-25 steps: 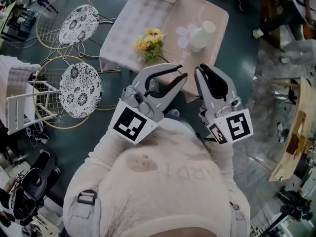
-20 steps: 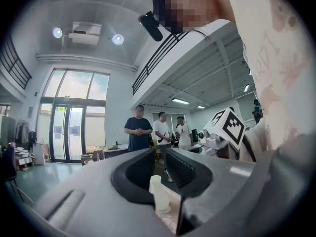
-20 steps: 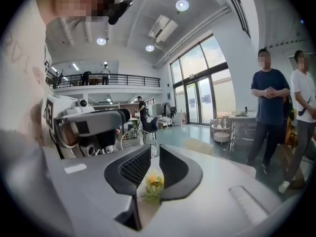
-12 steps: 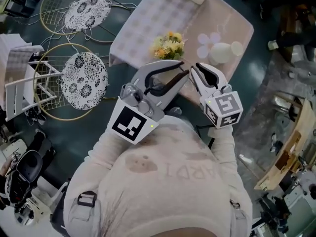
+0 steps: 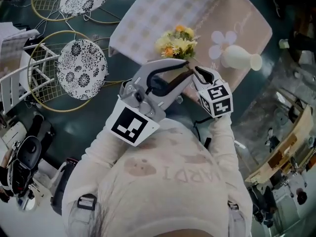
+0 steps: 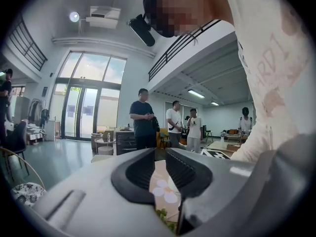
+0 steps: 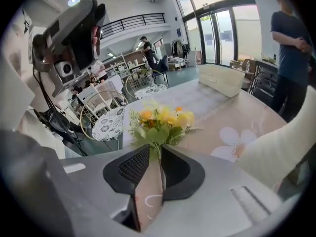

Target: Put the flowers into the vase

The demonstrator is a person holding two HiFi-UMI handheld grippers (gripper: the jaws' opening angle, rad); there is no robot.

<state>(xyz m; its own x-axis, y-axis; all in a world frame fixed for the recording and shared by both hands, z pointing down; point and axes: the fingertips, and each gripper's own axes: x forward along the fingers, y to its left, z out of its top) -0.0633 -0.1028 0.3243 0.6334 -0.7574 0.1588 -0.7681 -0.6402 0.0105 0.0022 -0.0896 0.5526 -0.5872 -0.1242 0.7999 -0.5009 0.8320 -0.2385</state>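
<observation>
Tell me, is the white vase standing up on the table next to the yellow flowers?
Not quite. The white vase is lying on its side, not standing up, on the table next to the yellow flowers. The head view shows it.

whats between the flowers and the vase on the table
Nothing stands between the flowers and the vase, which lies on its side. There is only bare tablecloth with a printed blossom, seen in the head view.
</observation>
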